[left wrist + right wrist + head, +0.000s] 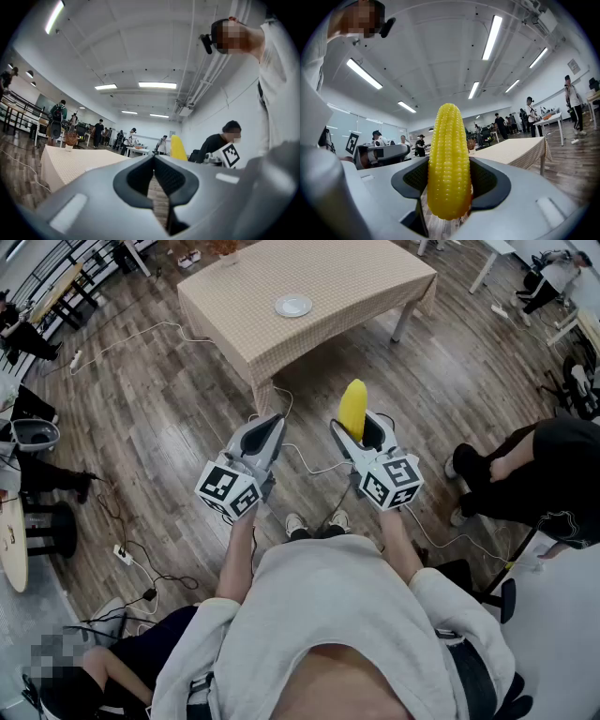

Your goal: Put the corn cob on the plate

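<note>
Your right gripper point(360, 430) has its jaws fairly wide apart and clamped on the corn cob point(352, 407), one pad pressing on each side. The cob stands upright, its pointed end well above the jaws and its blunt end hanging just below them. Your left gripper point(273, 424) holds nothing, and its jaw tips meet. The two grippers sit side by side in front of your chest, above the wood floor point(169, 418). Only the head view gives you the layout: the plate point(293, 306) lies on the checked table point(366, 282) ahead of you, well apart from the cob. The right gripper view shows what the head view cannot, the kernels seated against both ribbed pads. The left gripper view shows the closed tips with floor visible through the gap behind them, and the cob as a yellow shape off to its right.
</note>
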{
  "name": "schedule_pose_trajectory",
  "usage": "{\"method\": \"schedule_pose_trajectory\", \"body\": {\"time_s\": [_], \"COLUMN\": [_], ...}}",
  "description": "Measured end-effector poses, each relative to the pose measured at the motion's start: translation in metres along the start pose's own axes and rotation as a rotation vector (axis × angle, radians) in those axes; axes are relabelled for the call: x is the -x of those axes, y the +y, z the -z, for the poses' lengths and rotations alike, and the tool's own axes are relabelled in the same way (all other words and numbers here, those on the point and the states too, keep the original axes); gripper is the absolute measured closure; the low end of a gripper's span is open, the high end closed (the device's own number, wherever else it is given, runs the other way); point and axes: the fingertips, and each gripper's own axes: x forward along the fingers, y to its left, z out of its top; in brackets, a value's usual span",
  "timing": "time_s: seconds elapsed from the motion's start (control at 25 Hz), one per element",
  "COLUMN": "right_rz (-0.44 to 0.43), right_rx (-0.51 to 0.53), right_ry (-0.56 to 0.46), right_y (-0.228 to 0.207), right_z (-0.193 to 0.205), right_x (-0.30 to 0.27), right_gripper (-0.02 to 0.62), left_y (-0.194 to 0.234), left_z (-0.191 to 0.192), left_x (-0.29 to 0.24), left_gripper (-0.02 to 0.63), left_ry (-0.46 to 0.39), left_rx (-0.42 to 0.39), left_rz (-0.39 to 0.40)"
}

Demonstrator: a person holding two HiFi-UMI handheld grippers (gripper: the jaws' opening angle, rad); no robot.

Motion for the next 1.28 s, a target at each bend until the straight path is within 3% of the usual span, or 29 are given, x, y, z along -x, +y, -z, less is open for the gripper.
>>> {"method": "schedule_pose_trajectory", "body": {"time_s": [0.6, 1.28], "right_rz": [-0.067, -0.126], "right_rx": [0.017, 0.018], "right_ry": [-0.016, 0.006], "right_y": [-0.015, -0.063], "right_z": [-0.015, -0.012], "right_x": [0.003, 0.035], "right_gripper": [0.342, 0.342], "left_y": [-0.021, -0.053], "left_z": [0.001, 0.025], "left_x": [-0.029, -0.058], "left_gripper": [0.598, 0.598], "left_ry": [0.002, 0.013], "left_rx": [-0.018, -0.006], "left_rz": [-0.003, -0.090]}}
